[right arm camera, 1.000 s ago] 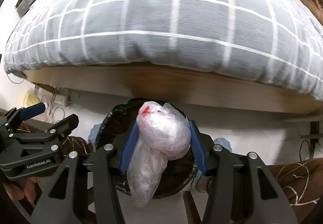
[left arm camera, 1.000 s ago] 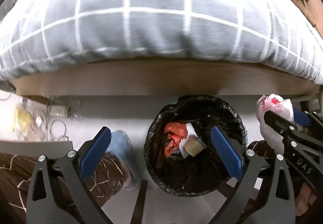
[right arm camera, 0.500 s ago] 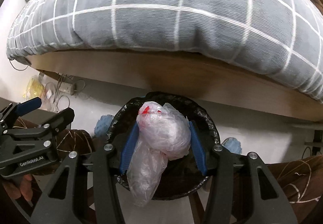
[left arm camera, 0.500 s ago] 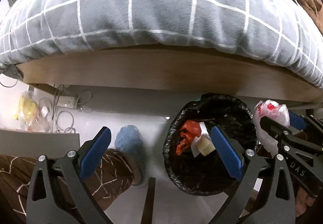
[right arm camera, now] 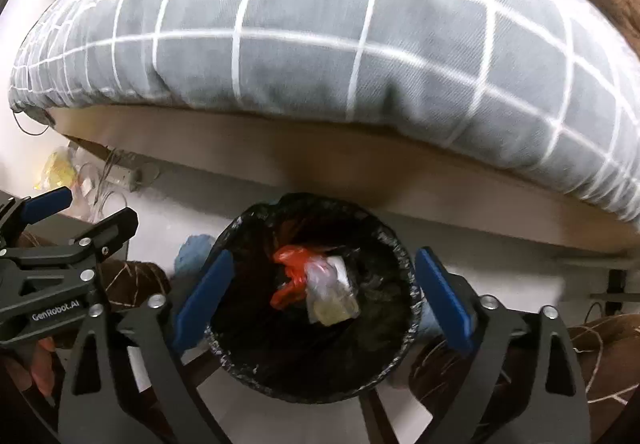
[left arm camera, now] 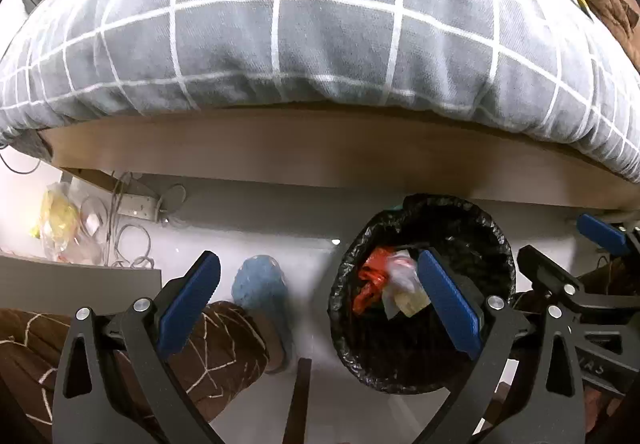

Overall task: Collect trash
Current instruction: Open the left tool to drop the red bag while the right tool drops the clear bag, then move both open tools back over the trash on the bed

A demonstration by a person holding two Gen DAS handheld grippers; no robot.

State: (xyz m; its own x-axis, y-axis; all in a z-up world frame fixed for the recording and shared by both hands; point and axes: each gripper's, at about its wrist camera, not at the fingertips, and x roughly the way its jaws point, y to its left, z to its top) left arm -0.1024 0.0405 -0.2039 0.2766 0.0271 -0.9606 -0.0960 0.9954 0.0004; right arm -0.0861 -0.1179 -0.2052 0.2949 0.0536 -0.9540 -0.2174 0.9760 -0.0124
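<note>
A round bin with a black liner stands on the floor by the bed, straight below my right gripper. That gripper's jaws are opening and stand wide, with nothing between the pads. A blurred clear plastic bag is inside the bin, over red plastic and a beige scrap. My left gripper is open and empty, to the left of the bin. Each gripper shows in the other's view: the right gripper at the right edge, the left gripper at the left edge.
A grey checked duvet overhangs the wooden bed frame just behind the bin. A blue slipper and a leg in brown patterned trousers are left of the bin. A power strip, cables and a yellow bag lie far left.
The right gripper's jaws have spread apart and let go of the clear plastic bag, which now shows inside the bin. In the left wrist view the bin has slid to the right.
</note>
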